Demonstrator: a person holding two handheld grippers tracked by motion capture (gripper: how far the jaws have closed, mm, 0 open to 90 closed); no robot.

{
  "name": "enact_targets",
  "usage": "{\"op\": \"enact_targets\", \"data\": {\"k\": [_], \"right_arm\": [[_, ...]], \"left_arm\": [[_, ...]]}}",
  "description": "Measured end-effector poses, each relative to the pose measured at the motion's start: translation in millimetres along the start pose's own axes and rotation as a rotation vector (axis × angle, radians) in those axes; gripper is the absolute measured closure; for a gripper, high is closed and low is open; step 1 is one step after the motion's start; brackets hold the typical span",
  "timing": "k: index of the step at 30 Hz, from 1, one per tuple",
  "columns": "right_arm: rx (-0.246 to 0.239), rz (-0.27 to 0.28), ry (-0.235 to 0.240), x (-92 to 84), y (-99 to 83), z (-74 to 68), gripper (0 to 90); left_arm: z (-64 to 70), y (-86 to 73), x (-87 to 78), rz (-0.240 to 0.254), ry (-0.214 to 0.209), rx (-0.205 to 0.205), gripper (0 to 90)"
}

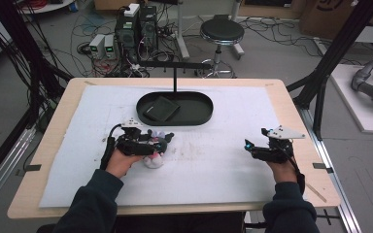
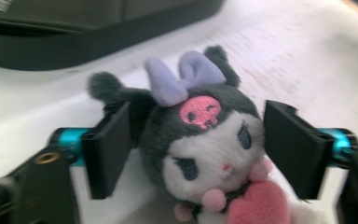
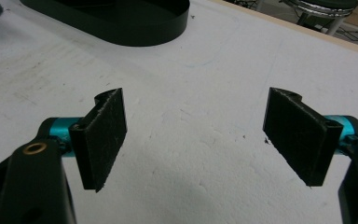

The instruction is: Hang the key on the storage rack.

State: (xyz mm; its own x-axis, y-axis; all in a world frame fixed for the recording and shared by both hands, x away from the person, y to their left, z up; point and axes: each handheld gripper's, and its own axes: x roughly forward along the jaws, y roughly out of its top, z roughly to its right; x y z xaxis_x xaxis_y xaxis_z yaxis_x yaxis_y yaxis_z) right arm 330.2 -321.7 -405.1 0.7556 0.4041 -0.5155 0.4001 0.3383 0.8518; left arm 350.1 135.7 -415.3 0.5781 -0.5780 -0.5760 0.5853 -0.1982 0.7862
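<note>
Reaching in from the near edge, two dark-sleeved forearms each hold a gripper low over the counter (image 1: 291,104). The left gripper (image 1: 159,143) sits left of centre, its jaws pointing right and spread around a plush toy (image 2: 205,144). In the left gripper view the toy lies between the two jaws, a grey-and-white doll with a lilac bow, a pink skull badge and a pink heart at its chest; the left jaw is against its dark ear, while the right jaw stands just beside its cheek, and I cannot tell if it touches. The right gripper (image 1: 250,146) is well apart at the right, pointing left, its jaws wide open over bare white sheet.

A white foam sheet (image 1: 223,165), scuffed and smudged near the middle, covers most of the wooden counter. On its far side lies a black oval tray (image 1: 201,109) holding a flat dark square pad (image 1: 160,108). Beyond the counter the floor carries tangled cables, computer towers (image 1: 137,29) and a round black stool (image 1: 222,31).
</note>
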Motion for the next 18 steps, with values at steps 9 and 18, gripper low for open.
{"op": "enact_targets", "data": {"k": [9,18], "right_arm": [[-0.001,-0.004,0.003,-0.2,-0.2,-0.4,21.8],[0.003,-0.005,0.004,-0.3,-1.0,0.8,21.8]], "left_arm": [[30.5,-8.6,8.8,0.014,0.164,-0.038,24.2],[43.7,-5.3,9.8,0.029,0.170,-0.019,24.2]]}}
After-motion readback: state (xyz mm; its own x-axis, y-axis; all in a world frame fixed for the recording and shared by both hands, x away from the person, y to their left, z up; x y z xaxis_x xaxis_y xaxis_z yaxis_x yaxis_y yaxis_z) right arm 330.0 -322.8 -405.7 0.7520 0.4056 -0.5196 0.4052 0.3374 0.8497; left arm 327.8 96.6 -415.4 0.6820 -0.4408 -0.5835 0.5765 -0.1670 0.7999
